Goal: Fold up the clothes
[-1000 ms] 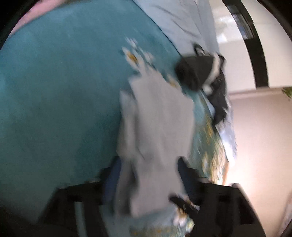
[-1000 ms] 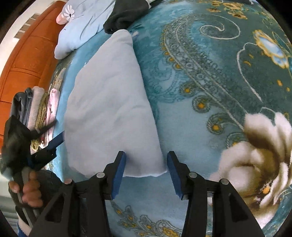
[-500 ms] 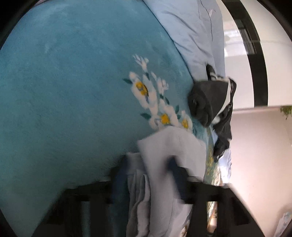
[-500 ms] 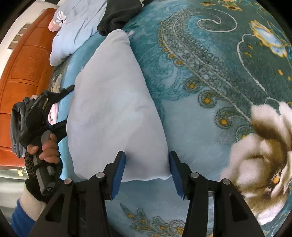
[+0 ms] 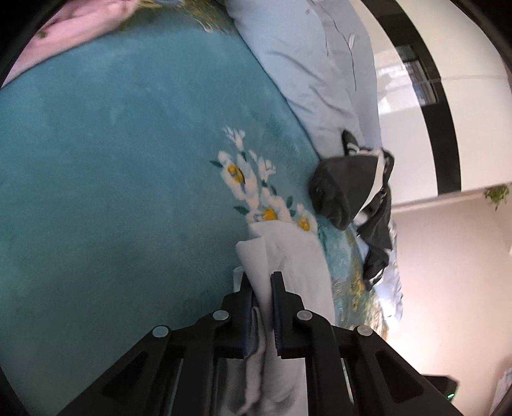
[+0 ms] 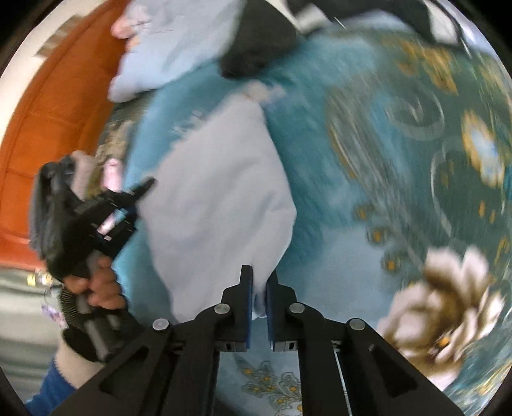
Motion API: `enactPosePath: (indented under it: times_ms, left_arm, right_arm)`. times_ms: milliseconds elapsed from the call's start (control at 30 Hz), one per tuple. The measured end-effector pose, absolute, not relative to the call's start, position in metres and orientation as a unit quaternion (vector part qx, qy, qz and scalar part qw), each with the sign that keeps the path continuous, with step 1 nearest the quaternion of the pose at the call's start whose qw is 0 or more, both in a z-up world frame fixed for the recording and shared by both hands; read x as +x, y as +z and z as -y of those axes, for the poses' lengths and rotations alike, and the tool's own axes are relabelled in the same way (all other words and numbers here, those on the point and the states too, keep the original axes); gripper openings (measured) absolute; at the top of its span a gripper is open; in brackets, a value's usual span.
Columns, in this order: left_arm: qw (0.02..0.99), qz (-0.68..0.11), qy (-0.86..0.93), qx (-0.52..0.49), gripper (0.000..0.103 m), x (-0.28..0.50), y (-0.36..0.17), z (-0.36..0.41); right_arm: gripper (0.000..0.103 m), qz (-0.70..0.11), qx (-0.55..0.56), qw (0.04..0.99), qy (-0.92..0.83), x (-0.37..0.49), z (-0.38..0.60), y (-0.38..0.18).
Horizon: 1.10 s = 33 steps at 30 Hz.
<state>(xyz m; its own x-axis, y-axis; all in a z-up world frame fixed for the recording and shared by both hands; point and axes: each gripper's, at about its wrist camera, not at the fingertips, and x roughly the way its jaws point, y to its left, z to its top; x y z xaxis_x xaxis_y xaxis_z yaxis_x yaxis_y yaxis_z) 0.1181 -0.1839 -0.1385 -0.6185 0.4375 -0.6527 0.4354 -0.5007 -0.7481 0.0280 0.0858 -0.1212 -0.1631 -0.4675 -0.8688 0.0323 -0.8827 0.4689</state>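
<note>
A pale blue-grey garment [image 6: 220,204] lies folded on the teal patterned blanket [image 6: 368,262]. My right gripper [image 6: 259,284] is shut on its near corner. Seen from the left wrist, the same garment [image 5: 297,265] runs forward between the fingers of my left gripper [image 5: 262,284], which is shut on its layered edge. In the right wrist view the left gripper [image 6: 128,201] sits at the garment's left edge, held by a hand [image 6: 96,284]. The right wrist view is motion-blurred.
A dark garment with white trim [image 5: 352,188] lies bunched beyond the pale one, beside a light blue pillow [image 5: 307,70]. Pink cloth [image 5: 67,28] sits at the far left. An orange-brown headboard [image 6: 60,96] stands to the left. A wall lies beyond the bed edge [image 5: 393,288].
Both grippers went from open to shut on the pale garment, the right on its near corner and the left on its left edge. The right wrist view has become blurred with motion.
</note>
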Motion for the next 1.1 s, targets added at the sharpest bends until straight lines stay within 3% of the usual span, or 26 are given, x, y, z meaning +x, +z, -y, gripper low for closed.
enactPosePath:
  times_ms: [167,367,600,767,833,967,1100]
  left_arm:
    - [-0.034,0.514,0.774,-0.369,0.011,0.163,-0.096,0.209]
    - [-0.048,0.492,0.786,-0.372,0.011,0.199,-0.069,0.21]
    - [-0.075,0.472,0.735,-0.481,0.011,0.185,-0.123,0.171]
    - [-0.094,0.485,0.73,-0.472,0.013,0.186,-0.126,0.188]
    - [-0.094,0.486,0.726,-0.478,0.017,0.178,-0.131,0.195]
    - [-0.074,0.488,0.715,-0.495,0.04,0.15,-0.15,0.204]
    - [-0.041,0.502,0.702,-0.504,0.058,0.12,-0.171,0.206]
  right_arm:
    - [0.007,0.101,0.591,0.241,-0.763,0.013,-0.075,-0.073]
    - [0.007,-0.025,0.558,0.351,-0.752,-0.011,-0.055,-0.047]
    - [0.007,-0.083,0.612,0.299,-0.728,-0.09,-0.069,-0.091]
    - [0.007,-0.074,0.651,0.249,-0.713,-0.104,-0.091,-0.132]
    - [0.01,-0.039,0.648,0.239,-0.722,-0.1,-0.104,-0.134]
    - [0.027,0.032,0.639,0.217,-0.737,-0.094,-0.131,-0.14]
    - [0.034,0.124,0.631,0.196,-0.741,-0.079,-0.159,-0.151]
